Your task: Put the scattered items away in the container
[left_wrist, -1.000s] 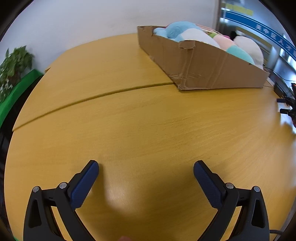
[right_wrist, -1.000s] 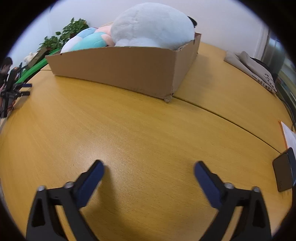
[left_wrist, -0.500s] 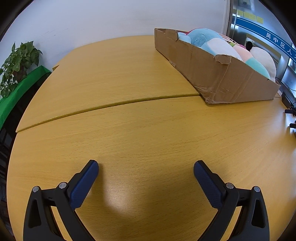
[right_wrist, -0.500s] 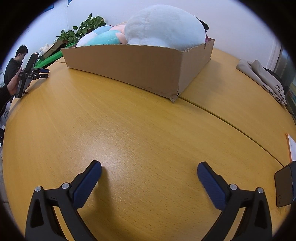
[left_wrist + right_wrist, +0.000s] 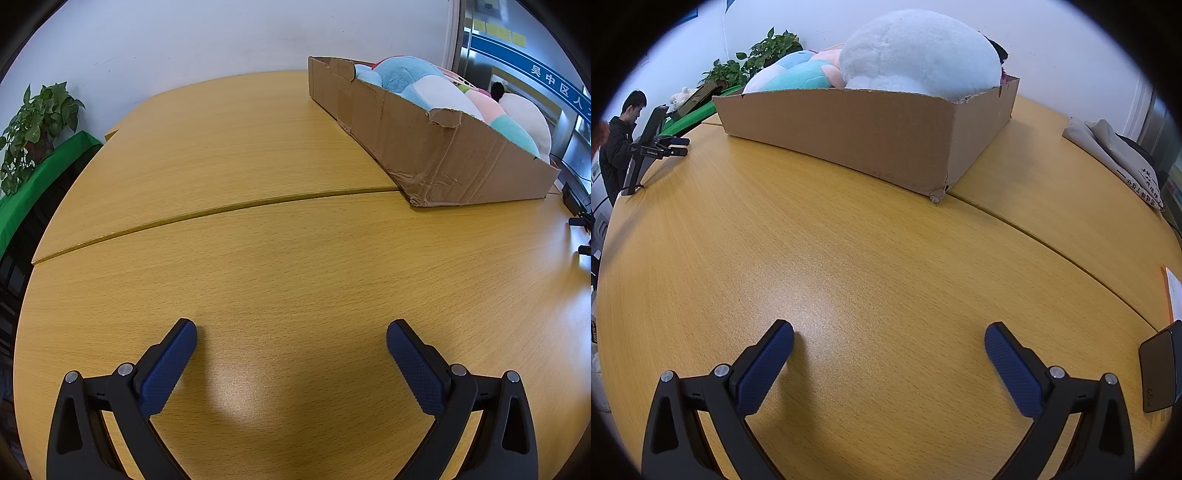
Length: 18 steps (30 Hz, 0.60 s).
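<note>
A long brown cardboard box [image 5: 436, 147] stands on the wooden table at the upper right of the left wrist view, filled with plush toys [image 5: 424, 85] in blue, white, pink and teal. In the right wrist view the same cardboard box [image 5: 849, 136] sits ahead at centre, and a big white plush [image 5: 916, 51] bulges over its rim. My left gripper [image 5: 291, 343] hovers low over bare table, open, nothing between its blue pads. The right gripper [image 5: 888, 345] is likewise open and holds nothing, well short of the box.
A seam [image 5: 221, 212] divides the two halves of the table [image 5: 295, 266]. A potted plant [image 5: 33, 125] stands on a green ledge at left. A dark phone [image 5: 1160, 369] and a paper lie at right, a folded grey cloth bag [image 5: 1115, 151] farther back. A person [image 5: 620, 144] stands by a device on a stand [image 5: 650, 144].
Both views have drawn back and turned a little, so the box has shifted right and farther off in the left view and sits slightly lower in the right view. Both grippers stay open.
</note>
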Tool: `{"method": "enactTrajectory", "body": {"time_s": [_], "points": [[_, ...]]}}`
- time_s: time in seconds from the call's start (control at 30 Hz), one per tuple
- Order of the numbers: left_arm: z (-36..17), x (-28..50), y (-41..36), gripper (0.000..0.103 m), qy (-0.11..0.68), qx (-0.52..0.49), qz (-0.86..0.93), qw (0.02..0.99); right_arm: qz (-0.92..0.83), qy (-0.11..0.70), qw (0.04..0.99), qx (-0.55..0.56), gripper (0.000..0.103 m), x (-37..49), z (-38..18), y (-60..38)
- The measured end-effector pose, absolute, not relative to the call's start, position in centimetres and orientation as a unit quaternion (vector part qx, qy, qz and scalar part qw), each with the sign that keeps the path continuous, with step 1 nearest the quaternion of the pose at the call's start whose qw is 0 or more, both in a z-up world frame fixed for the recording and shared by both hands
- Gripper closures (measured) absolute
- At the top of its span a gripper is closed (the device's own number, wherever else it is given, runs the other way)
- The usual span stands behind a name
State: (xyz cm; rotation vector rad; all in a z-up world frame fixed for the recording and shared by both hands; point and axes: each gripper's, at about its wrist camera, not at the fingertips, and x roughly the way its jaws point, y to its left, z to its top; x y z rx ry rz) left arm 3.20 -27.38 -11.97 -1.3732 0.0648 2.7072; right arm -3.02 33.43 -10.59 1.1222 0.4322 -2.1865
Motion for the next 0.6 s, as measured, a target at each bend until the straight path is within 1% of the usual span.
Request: {"method": "enactTrajectory", "body": {"time_s": [0.6], "points": [[-12.03, 3.14, -27.42, 0.0, 0.022, -0.452, 0.89, 0.052, -0.832, 0.161, 0.318, 0.426, 0.0, -3.16, -10.59, 33.33]]}}
